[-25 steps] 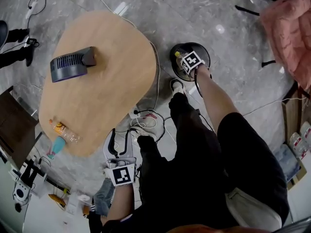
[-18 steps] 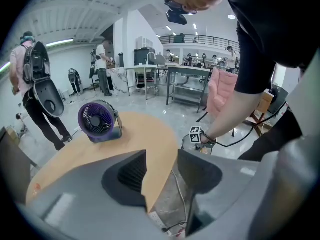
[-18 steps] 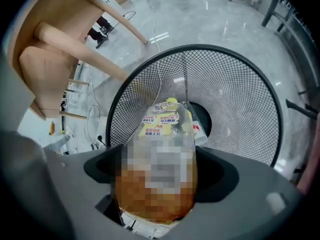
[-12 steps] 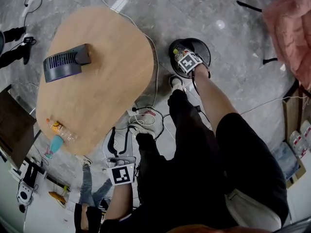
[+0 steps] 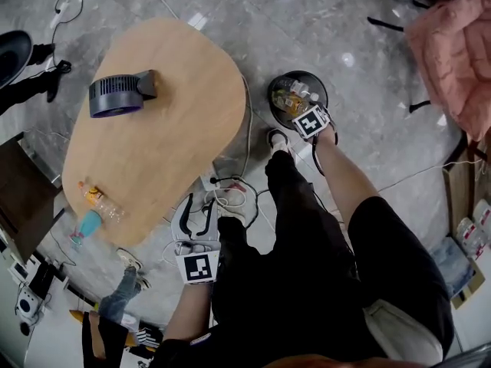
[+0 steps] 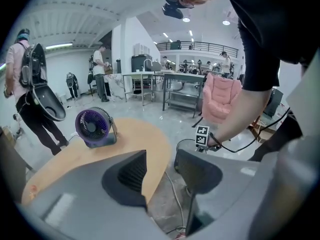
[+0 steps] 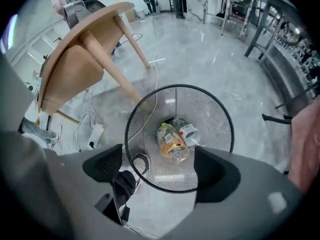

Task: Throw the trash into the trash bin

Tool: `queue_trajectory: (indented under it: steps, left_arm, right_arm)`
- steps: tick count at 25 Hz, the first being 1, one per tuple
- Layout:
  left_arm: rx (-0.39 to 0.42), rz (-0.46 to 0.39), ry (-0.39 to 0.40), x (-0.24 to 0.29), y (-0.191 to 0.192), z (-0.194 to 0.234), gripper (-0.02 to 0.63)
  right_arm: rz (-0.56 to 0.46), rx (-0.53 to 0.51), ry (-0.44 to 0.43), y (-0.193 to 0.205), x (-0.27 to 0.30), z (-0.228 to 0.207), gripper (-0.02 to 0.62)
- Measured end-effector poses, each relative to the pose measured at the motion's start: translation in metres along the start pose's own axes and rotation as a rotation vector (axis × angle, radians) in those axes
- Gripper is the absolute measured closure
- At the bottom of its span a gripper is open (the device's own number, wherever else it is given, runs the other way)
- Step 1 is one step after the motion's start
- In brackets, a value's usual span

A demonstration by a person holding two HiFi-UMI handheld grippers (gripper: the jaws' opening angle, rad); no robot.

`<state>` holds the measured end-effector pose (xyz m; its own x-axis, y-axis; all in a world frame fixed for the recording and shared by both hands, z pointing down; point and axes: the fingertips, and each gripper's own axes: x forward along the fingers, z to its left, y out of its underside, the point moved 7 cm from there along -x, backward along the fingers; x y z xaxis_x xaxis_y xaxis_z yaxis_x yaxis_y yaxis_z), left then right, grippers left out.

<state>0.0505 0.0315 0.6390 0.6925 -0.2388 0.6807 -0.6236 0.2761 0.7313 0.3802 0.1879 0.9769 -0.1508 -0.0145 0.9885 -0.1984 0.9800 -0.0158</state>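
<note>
A black mesh trash bin (image 5: 274,90) stands on the floor right of the wooden table (image 5: 176,129). Two plastic bottles (image 5: 292,98) lie inside it. In the right gripper view, one bottle (image 7: 171,144) has an orange label and the other (image 7: 187,131) is clear, both resting on the bin's (image 7: 217,121) bottom. My right gripper (image 7: 159,168) hangs open above the bin, pointing straight down. Its jaws have just opened a little further and are empty. My left gripper (image 5: 192,222) is open and empty near the table's front edge. Two more bottles (image 5: 100,203) lie at the table's left end.
A purple desk fan (image 5: 119,94) stands on the table's far side. Cables and a power strip (image 5: 230,186) lie on the floor between table and bin. A pink jacket (image 5: 453,44) hangs at the right. People (image 6: 30,94) stand beyond the table (image 6: 130,134).
My right gripper has lifted and drawn back toward the bin's near rim, uncovering the bottles lying inside. The left gripper has hardly moved.
</note>
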Motion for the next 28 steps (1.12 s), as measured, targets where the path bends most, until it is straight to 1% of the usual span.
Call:
queue_trajectory:
  steps: [2, 3, 8, 11, 13, 15, 18, 22, 24, 26, 28]
  left_arm:
    - [0.003, -0.022, -0.002, -0.009, 0.003, 0.001, 0.405]
    - [0.003, -0.039, -0.004, -0.015, 0.004, 0.001, 0.405]
    - [-0.004, -0.106, -0.032, -0.053, 0.016, 0.004, 0.405]
    - [-0.003, -0.156, -0.072, -0.081, 0.027, 0.008, 0.405]
    - [-0.009, -0.159, -0.103, -0.099, 0.037, 0.01, 0.405]
    - [-0.013, -0.129, -0.135, -0.117, 0.054, 0.023, 0.405]
    - [-0.036, -0.099, -0.208, -0.147, 0.083, 0.056, 0.405]
    - [-0.12, -0.081, -0.326, -0.194, 0.101, 0.095, 0.405]
    - [-0.14, -0.087, -0.388, -0.211, 0.102, 0.111, 0.405]
    - [-0.161, -0.106, -0.433, -0.226, 0.104, 0.123, 0.405]
    - [-0.186, -0.13, -0.457, -0.247, 0.108, 0.129, 0.405]
  right_arm:
    - [-0.018, 0.015, 0.011, 0.005, -0.011, 0.006, 0.114]
    - [-0.043, 0.012, 0.008, 0.005, -0.016, 0.011, 0.114]
    - [-0.181, -0.073, 0.016, 0.009, -0.053, 0.051, 0.114]
    - [-0.287, -0.11, 0.033, 0.012, -0.085, 0.082, 0.121]
    - [-0.375, -0.129, 0.05, 0.016, -0.117, 0.099, 0.133]
    - [-0.442, -0.134, 0.055, 0.022, -0.147, 0.124, 0.14]
    - [-0.523, -0.156, 0.013, 0.021, -0.186, 0.18, 0.155]
    - [-0.664, -0.248, -0.041, 0.009, -0.247, 0.257, 0.199]
    - [-0.743, -0.303, -0.073, -0.009, -0.28, 0.284, 0.21]
    - [-0.8, -0.349, -0.12, -0.023, -0.311, 0.311, 0.222]
    - [-0.833, -0.377, -0.172, -0.022, -0.34, 0.343, 0.236]
